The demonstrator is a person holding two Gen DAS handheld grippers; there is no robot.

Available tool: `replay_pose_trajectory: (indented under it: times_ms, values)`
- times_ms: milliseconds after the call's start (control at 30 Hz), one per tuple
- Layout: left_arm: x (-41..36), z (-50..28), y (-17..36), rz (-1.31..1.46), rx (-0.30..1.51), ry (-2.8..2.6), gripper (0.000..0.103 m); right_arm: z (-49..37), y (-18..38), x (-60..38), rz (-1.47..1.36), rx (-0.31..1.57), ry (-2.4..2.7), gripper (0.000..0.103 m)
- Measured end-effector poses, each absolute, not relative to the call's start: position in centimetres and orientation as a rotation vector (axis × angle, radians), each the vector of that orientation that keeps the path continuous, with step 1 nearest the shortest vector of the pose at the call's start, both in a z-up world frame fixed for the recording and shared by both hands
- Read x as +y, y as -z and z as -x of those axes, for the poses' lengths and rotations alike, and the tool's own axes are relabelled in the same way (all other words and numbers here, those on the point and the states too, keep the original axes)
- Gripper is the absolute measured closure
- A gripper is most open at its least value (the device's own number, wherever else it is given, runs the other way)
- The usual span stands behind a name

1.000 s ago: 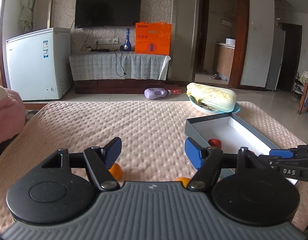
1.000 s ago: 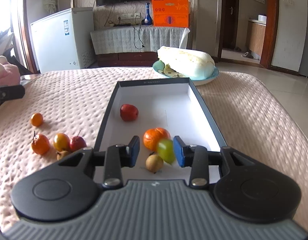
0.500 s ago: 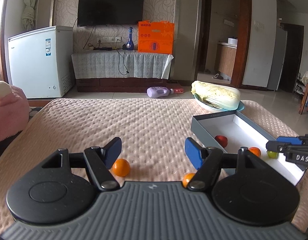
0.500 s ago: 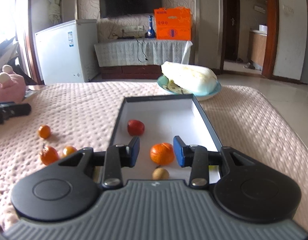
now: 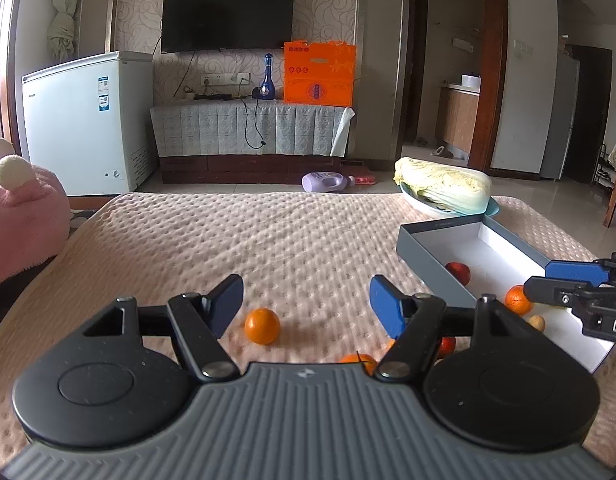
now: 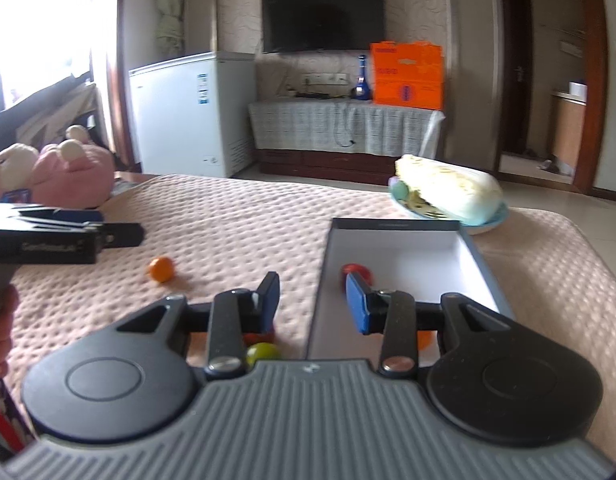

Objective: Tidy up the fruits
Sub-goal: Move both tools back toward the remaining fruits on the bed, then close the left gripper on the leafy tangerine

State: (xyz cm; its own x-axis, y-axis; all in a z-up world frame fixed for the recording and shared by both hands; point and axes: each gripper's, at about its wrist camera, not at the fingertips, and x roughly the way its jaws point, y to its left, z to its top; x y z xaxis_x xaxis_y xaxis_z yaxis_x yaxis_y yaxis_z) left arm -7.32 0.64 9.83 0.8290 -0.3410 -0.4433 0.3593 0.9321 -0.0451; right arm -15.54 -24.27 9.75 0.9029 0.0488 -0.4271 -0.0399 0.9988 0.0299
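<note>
Left wrist view shows the left gripper (image 5: 305, 300) with jaws apart and nothing between them, hovering over the pink bedspread (image 5: 267, 240) with a small orange (image 5: 262, 325) just ahead, nearer its left finger. The right gripper (image 6: 312, 300) is also parted and empty, straddling the near left wall of the grey box (image 6: 322, 280) — a red fruit (image 6: 354, 270) lies inside, a green fruit (image 6: 261, 354) outside by the left finger. A good pick probably centres the jaws on one fruit, lowers until the pads flank its widest part, then closes gently — round fruit rolls on soft quilting.
</note>
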Motion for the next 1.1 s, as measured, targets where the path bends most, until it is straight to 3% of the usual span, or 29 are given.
replay_pose_trajectory:
  times_ms: [1100]
  values:
    - [-1.8, 6.2, -5.7, -0.109, 0.613, 0.405, 0.029, 13.0, -5.7, -18.1, 0.147, 0.613, -0.16, 0.065]
